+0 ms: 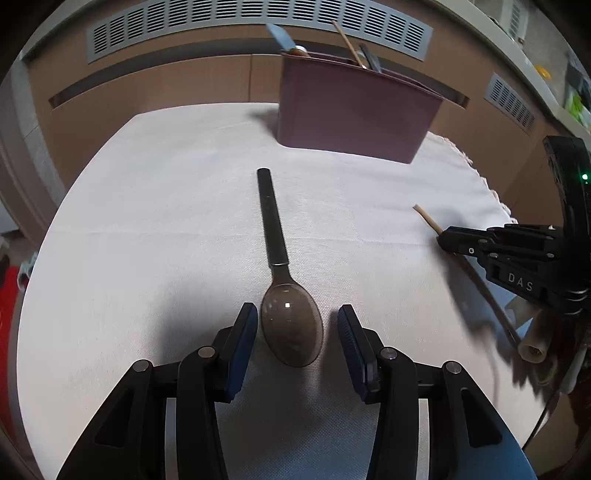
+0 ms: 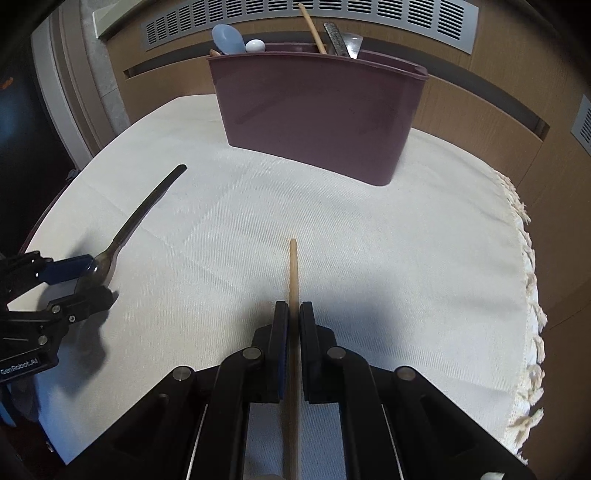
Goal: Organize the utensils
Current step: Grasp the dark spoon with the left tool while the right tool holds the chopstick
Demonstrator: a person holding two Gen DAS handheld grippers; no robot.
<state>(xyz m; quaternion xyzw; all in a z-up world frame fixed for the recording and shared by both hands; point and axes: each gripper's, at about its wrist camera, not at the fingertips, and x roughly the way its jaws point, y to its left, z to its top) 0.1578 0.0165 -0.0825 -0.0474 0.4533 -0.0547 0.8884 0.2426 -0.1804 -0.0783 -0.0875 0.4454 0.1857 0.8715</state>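
A metal spoon [image 1: 275,254] lies on the white tablecloth [image 1: 166,221], bowl toward me. My left gripper [image 1: 297,321] is open, its fingers on either side of the spoon's bowl. The spoon [image 2: 144,210] and left gripper [image 2: 88,280] also show at the left of the right wrist view. My right gripper [image 2: 293,314] is shut on a thin wooden stick [image 2: 293,266] that points toward the holder. In the left wrist view the right gripper [image 1: 443,240] and the stick [image 1: 426,219] are at the right. A maroon utensil holder [image 2: 317,114] stands at the back.
The holder [image 1: 351,110] contains a light blue spoon [image 2: 227,38], a wooden stick [image 2: 312,27] and metal utensils [image 2: 345,40]. The cloth's fringed edge [image 2: 528,258] runs along the right. Wooden cabinets with vent grilles [image 1: 258,26] stand behind the table.
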